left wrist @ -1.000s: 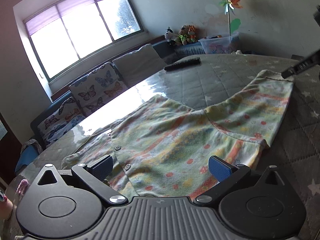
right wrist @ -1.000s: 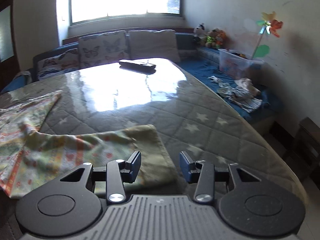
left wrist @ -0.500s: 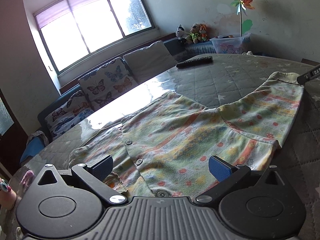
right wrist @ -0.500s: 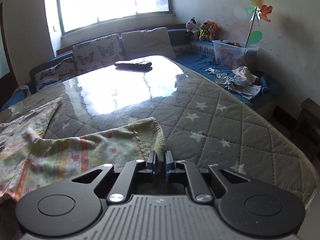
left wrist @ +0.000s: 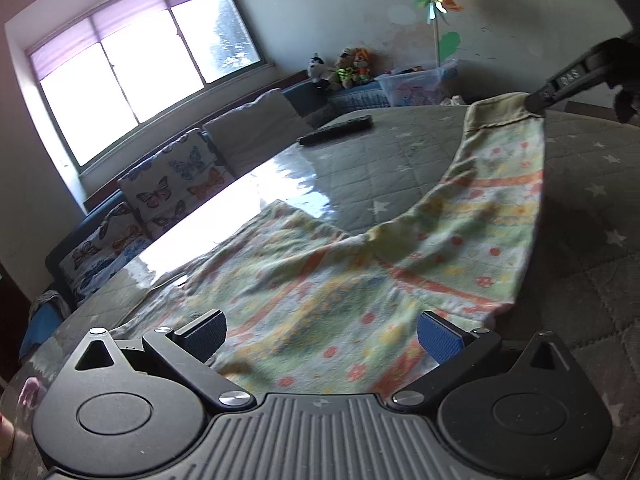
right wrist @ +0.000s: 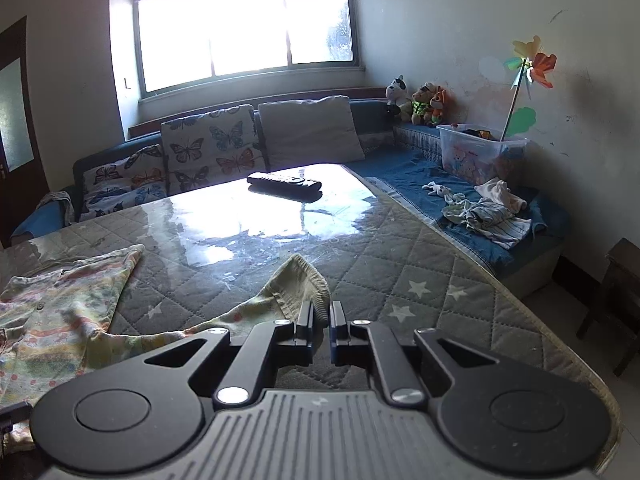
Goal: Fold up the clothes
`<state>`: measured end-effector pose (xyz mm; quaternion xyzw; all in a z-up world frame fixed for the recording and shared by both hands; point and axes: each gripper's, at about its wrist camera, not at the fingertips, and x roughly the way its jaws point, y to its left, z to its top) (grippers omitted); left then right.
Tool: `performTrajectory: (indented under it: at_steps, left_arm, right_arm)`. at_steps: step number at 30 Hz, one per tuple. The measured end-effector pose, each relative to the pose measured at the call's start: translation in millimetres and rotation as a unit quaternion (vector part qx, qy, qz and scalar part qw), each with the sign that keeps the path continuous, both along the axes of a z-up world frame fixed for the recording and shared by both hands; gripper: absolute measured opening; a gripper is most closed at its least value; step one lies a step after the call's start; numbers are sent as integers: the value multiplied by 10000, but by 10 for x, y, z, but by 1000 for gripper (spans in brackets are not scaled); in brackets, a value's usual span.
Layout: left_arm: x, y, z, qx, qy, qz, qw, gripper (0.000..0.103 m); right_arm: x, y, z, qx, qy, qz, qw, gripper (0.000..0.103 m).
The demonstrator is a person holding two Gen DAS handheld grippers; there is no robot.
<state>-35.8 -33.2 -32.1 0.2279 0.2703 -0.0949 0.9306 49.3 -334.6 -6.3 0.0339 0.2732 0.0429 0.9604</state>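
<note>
A small printed garment (left wrist: 360, 280), pale green with orange stripes and red dots, lies spread on the quilted grey table (left wrist: 400, 168). My right gripper (right wrist: 321, 316) is shut on the garment's cuffed end (right wrist: 304, 280) and holds it off the table. In the left wrist view that gripper (left wrist: 538, 100) shows at the upper right, and the cloth hangs in a slope from it. My left gripper (left wrist: 320, 334) stands open low over the near edge of the garment, nothing between its fingers. The rest of the garment (right wrist: 60, 312) lies flat at the left.
A black remote control (right wrist: 284, 182) lies at the table's far end. A sofa with butterfly cushions (right wrist: 208, 152) runs behind the table. On the blue bench to the right lie loose clothes (right wrist: 484, 216) and a plastic toy bin (right wrist: 476, 152). A dark stool (right wrist: 616, 300) stands at right.
My right gripper closed on the garment's cuffed end and lifted it up off the table. The cloth now slopes upward to it. The left gripper stayed open over the near edge.
</note>
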Motion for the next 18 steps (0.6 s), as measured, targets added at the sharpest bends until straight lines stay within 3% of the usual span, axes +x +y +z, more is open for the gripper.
performTrajectory:
  at_steps: [5,10,18]
  left_arm:
    - [-8,-106,-92,142,93,-197,9997,103]
    - [-17,-55,-102,84,92,-130,9998,103]
    - [-319,499,185,-415,-348,550,9970,103]
  right_arm:
    - [-16,37,206,68,-190,163,9997,6]
    - [-94,266,650,128,-631,637,9959,6]
    - [-300,1222,1238,3,-1308,2039,9702,6]
